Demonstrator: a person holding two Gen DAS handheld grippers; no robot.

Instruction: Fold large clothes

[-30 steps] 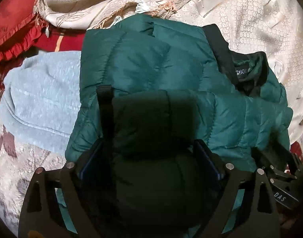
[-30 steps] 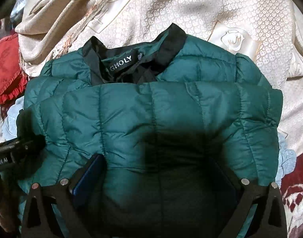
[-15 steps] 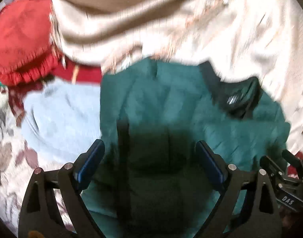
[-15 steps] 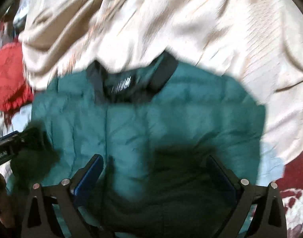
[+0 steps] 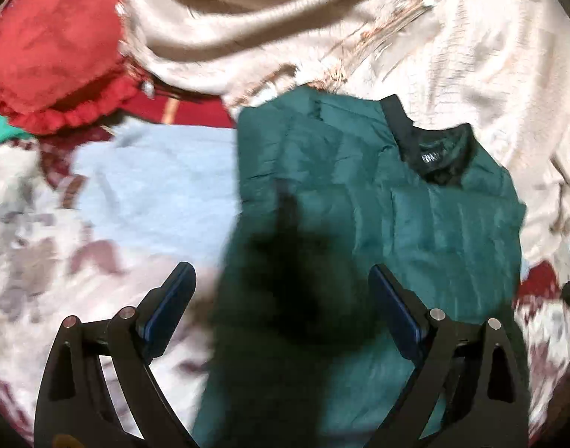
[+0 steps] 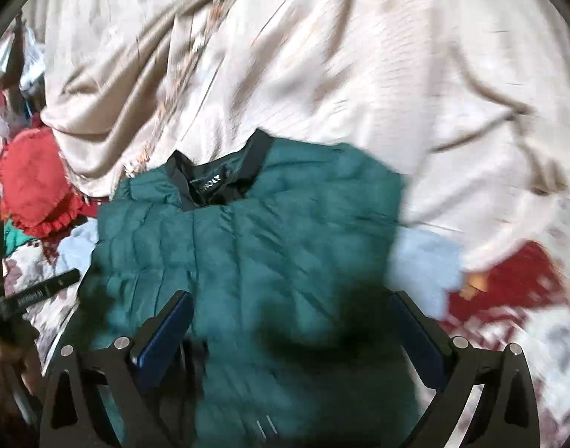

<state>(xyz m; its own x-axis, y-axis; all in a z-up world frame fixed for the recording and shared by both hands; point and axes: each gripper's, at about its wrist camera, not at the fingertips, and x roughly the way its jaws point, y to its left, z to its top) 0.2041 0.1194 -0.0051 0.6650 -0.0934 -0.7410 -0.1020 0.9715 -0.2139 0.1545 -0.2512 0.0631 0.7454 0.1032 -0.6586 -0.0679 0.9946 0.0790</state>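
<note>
A dark green quilted puffer jacket (image 5: 415,224) lies folded on the bed, its black collar (image 5: 438,149) with a label turned toward the far side. In the left wrist view my left gripper (image 5: 283,291) hangs open above the jacket's left edge, nothing between its blue pads. The right wrist view shows the same jacket (image 6: 255,246) with the collar (image 6: 214,183) at the back. My right gripper (image 6: 292,321) is open over the jacket's near part, holding nothing. The left gripper's body (image 6: 34,291) shows at the left edge of that view.
A light blue garment (image 5: 154,186) lies under and left of the jacket. A beige patterned blanket (image 6: 322,74) is heaped behind it. A red frilled cushion (image 5: 57,56) sits at the far left. The bedcover (image 5: 34,261) is white with maroon flowers.
Both grippers have pulled up and back from the jacket, which now looks smaller and farther off. The jacket lies released; the left gripper has also drifted left.
</note>
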